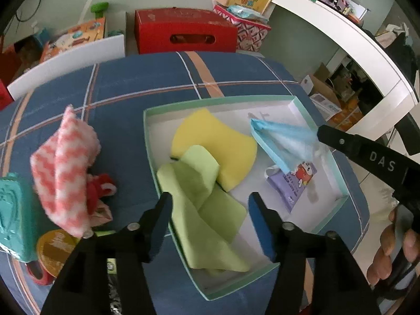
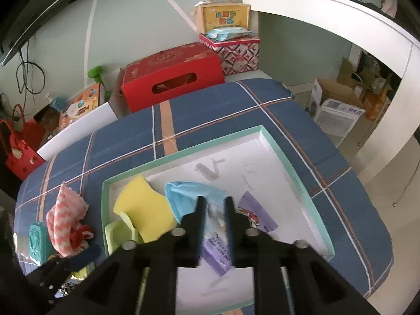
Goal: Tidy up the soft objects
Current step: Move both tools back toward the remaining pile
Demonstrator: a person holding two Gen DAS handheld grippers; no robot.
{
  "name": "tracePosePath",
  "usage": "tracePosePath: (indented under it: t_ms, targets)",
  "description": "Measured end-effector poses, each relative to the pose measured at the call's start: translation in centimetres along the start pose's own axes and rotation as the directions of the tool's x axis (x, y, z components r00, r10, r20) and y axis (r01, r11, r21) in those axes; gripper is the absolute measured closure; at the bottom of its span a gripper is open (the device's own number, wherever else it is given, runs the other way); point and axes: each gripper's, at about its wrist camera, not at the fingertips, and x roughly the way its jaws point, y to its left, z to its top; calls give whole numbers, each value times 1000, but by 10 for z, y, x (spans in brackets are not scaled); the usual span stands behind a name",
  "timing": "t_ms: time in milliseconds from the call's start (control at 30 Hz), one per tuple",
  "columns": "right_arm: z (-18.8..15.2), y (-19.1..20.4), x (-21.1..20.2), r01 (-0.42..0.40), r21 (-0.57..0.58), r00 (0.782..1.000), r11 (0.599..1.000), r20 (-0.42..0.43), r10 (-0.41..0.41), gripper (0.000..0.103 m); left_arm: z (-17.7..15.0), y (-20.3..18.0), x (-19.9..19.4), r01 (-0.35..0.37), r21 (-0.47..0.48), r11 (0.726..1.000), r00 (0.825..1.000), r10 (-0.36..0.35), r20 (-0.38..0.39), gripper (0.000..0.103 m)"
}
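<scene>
in the tray: sponge, cloths

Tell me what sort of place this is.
Probably a home bedroom or child's room: a bed-like surface under a blue plaid sheet, gift boxes such as the red box by the wall, and a cluttered white desk.

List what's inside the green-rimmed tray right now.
In the tray: yellow sponge, green cloth overlapping its near edge, purple packet, and the blue cloth pinched by the right claw. Whatever lies under the cloths is covered.
</scene>
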Motion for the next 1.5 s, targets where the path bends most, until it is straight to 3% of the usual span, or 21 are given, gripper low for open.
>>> tracePosePath:
  t_ms: [67, 167, 267, 300, 367, 400, 500, 533, 567, 933, 1167, 1367, 1500]
  targets:
    - [0, -1, 2, 3, 1, 1000, 1000, -7, -3, 46, 1, 2, 1, -15, 3, 1000, 1000, 15, 6, 35]
    - [-1, 0, 5, 3, -4, 1000, 1000, -22, -3, 44, 1, 6, 2, -44, 1, 999, 999, 44, 8, 35]
    - [-3, 2, 11, 11, -16, 999, 1000, -44, -12, 34, 1, 9, 5, -63, 0, 998, 998, 63, 8, 34]
    - [-4, 2, 12, 13, -20, 999, 1000, -50, -14, 33, 1, 10, 6, -70, -1, 998, 998, 70, 8, 31]
    - [-6, 2, 15, 19, -27, 998, 999, -65, -21, 27, 0, 11, 8, -86, -2, 996, 996, 86, 9, 10]
    - [-7, 2, 16, 23, -29, 997, 999, -70, -25, 26, 0, 12, 9, -97, -5, 995, 995, 98, 14, 9]
    - [-8, 0, 18, 31, -22, 997, 999, -75, -33, 12, -1, 15, 13, -132, -11, 991, 991, 132, 5, 9]
    - [-8, -1, 19, 31, -19, 997, 999, -76, -32, 2, -1, 17, 14, -136, -18, 991, 991, 136, 1, 9]
    - [-8, -2, 19, 30, -15, 997, 999, -75, -31, 0, -1, 18, 15, -138, -25, 990, 990, 138, -2, 9]
    - [-3, -2, 5, 25, -1, 1000, 1000, 12, -25, 0, -3, 20, -3, -144, -40, 989, 989, 146, 38, 9]
    - [-1, 9, -1, -25, -24, 999, 999, 31, 25, 0, -6, 29, -35, -130, -61, 990, 980, 138, 142, 8]
    - [-2, 25, -7, -46, -56, 998, 997, 35, 48, 0, -13, 61, -64, -136, -136, 981, 977, 156, 146, 8]
    - [-4, 44, -11, -98, -91, 994, 991, 30, 101, 0, -18, 89, -92, -183, -199, 963, 959, 220, 181, 8]
